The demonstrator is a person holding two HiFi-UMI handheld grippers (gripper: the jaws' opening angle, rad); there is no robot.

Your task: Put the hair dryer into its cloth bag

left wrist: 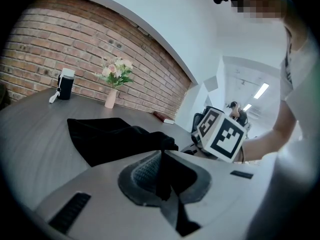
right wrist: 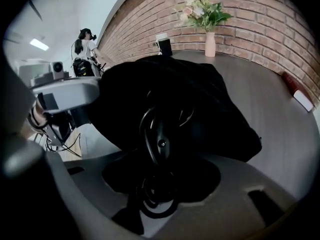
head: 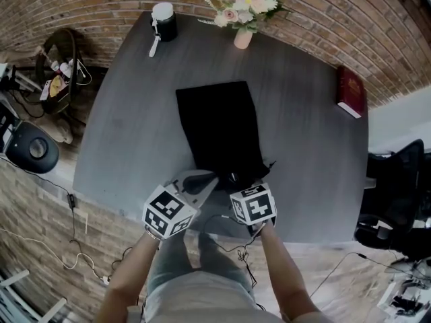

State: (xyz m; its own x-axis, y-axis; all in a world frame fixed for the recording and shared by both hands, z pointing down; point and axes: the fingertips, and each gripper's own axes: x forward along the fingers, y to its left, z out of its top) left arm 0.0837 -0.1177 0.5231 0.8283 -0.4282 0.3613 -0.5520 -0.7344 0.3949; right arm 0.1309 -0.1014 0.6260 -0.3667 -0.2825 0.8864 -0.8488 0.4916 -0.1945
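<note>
Jaws, left: my left gripper is clamped fully together on a fold of the black cloth bag at its mouth. Purpose, as I judge it: to pin the near hem so the opening does not slide while the other side works.

Jaws, right: my right gripper stands about half closed with the hair dryer filling the gap. Its black handle and looped cord sit between the pads, which appear to bear on it. Purpose, as I judge it: to feed this last end inward.

Hair dryer, location: seemingly mostly inside the bag, bulging its near end, with handle and cord at the mouth.

Bag, location: flat on the grey table, closed end away from me, mouth at the near edge.

Pose: both forearms reach in from the near edge, marker cubes side by side and just apart. Left gripper lies nearly level along the tabletop. Right gripper tips steeply down into the opening.
</note>
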